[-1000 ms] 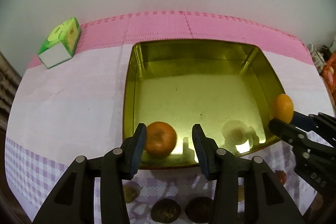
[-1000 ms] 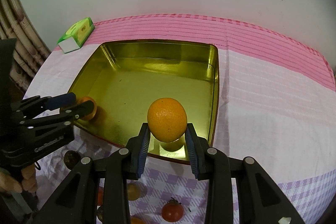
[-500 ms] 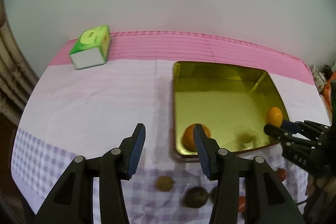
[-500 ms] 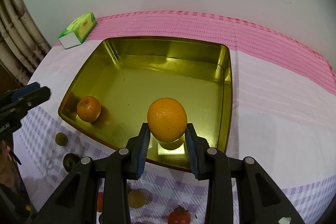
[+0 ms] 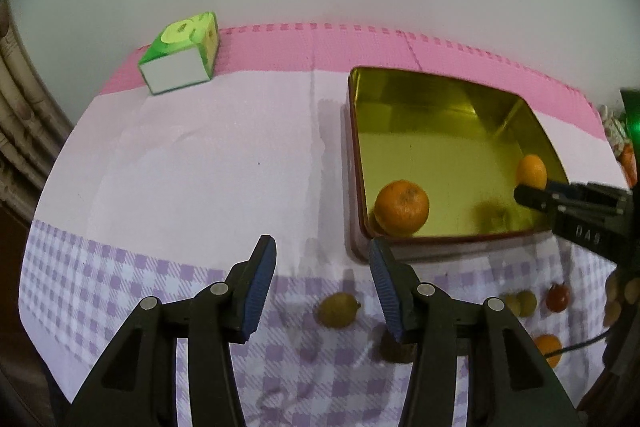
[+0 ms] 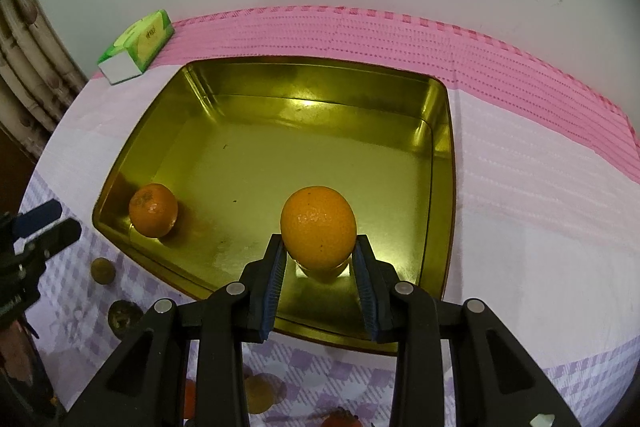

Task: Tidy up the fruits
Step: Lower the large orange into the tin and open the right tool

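Nearest the right camera, the right tongs (image 6: 318, 261) pinched an orange (image 6: 318, 227) between their blue pads, gripping only its lower part, so most of the fruit bulged above the fingertips. The orange hung over the near edge of the gold tin (image 6: 444, 163), and the likeliest trouble lay there: with so shallow a hold, a tilt or a quick release could let it squirt upward or forward, and a drop from any height onto bare metal would probably send it rolling. It might then knock the tangerine (image 6: 153, 210) already resting in the tin's near-left corner, or bounce against the low wall and out onto the counter (image 6: 520, 227).

The left tongs (image 5: 322, 281) stood spread and held nothing, hovering above the checked cloth just outside the tin's corner. Below them lay a yellow-green fruit (image 5: 337, 309) and a darker one (image 5: 394, 347), partly hidden behind the right-hand finger (its kind could not be told). Reaching for either while the right side was releasing risked the two tools meeting, since they were working close together along the same edge of the tin. Further right, a small red fruit (image 5: 557, 297) and more small fruits waited on the cloth.

Beyond the tin, a green tissue pack (image 6: 136, 47) sat on the pink band, well apart from everything.
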`<state>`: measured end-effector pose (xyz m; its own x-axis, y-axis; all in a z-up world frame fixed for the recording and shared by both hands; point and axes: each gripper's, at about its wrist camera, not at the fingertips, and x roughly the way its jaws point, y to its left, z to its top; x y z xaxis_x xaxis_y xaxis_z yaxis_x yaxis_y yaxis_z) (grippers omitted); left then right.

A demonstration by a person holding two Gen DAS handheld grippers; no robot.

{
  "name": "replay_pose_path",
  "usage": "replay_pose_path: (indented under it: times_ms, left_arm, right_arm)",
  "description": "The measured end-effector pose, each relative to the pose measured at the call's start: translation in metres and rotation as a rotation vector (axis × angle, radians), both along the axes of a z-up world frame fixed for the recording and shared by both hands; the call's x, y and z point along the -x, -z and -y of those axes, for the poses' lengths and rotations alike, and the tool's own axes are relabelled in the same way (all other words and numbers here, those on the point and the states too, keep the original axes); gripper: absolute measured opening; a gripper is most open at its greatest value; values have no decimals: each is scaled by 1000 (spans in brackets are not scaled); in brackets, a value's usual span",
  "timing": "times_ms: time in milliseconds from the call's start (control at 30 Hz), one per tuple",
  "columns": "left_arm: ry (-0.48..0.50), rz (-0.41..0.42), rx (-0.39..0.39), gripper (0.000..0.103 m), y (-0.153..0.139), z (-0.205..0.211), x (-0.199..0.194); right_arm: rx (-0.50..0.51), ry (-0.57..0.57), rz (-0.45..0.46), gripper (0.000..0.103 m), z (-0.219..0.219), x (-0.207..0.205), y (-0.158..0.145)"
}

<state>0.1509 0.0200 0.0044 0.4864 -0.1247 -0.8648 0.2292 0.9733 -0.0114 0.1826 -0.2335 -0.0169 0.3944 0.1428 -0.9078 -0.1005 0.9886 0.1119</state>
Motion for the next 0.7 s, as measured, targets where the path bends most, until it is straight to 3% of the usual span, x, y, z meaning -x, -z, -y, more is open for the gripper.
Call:
replay_pose_path:
  times_ms: [700]
  left_arm:
    - [-6,-60,-8,50,18,-5,8]
  right_arm:
    - [22,14,-16,33,-1,-2,4]
